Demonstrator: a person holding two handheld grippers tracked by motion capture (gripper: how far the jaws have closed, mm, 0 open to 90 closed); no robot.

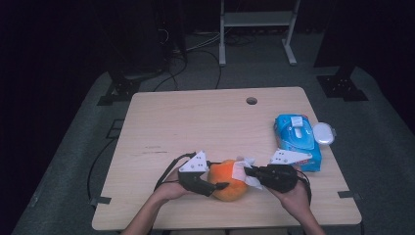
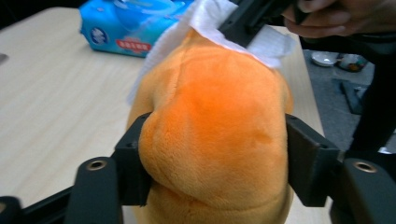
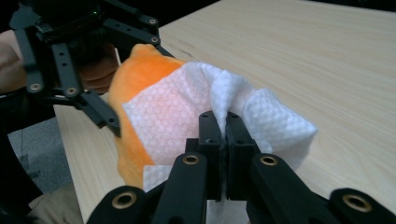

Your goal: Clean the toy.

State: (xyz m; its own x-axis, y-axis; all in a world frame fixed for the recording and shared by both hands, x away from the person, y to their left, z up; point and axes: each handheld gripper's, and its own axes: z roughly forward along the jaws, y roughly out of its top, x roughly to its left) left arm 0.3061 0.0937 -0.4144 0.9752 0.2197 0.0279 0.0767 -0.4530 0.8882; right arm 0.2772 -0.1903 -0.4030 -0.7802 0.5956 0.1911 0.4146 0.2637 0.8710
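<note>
**Orange plush toy under a white wipe, held between two tongs**

Item 1, left tongs [image 1: 221, 185]: set at the near edge of the surface [image 1: 195, 122], left of centre, borne by the person's left hand [image 1: 171, 190]. The jaws stand partly closed on the orange plush toy [image 1: 229, 180], one pad pressed into each flank; in the left gripper view the pile bulges between them [image 2: 212, 140]. A grey three-cornered plate sits on top of the body.

Item 2, orange plush toy: rounded, soft, resting on the surface between the two tongs, close to the front edge. Its left side is clamped; its right and upper side is covered by the wipe.

Item 3, white wipe [image 1: 243, 172]: textured sheet, draped over the toy's upper right part and touching it. In the right gripper view [image 3: 187, 112] a fold rises into a pinched ridge.

Item 4, right tongs [image 1: 248, 172]: just right of the toy, borne by the right hand [image 1: 293, 193]. The jaws are pressed together, the fold of the wipe caught between them [image 3: 223, 140].

Item 5, blue wipes packet [image 1: 297, 142]: lying flat on the right part of the surface, behind the right hand, apart from the toy.

Item 6, white lid [image 1: 324, 132]: oval, at the packet's right side, near the surface's right edge.
</note>
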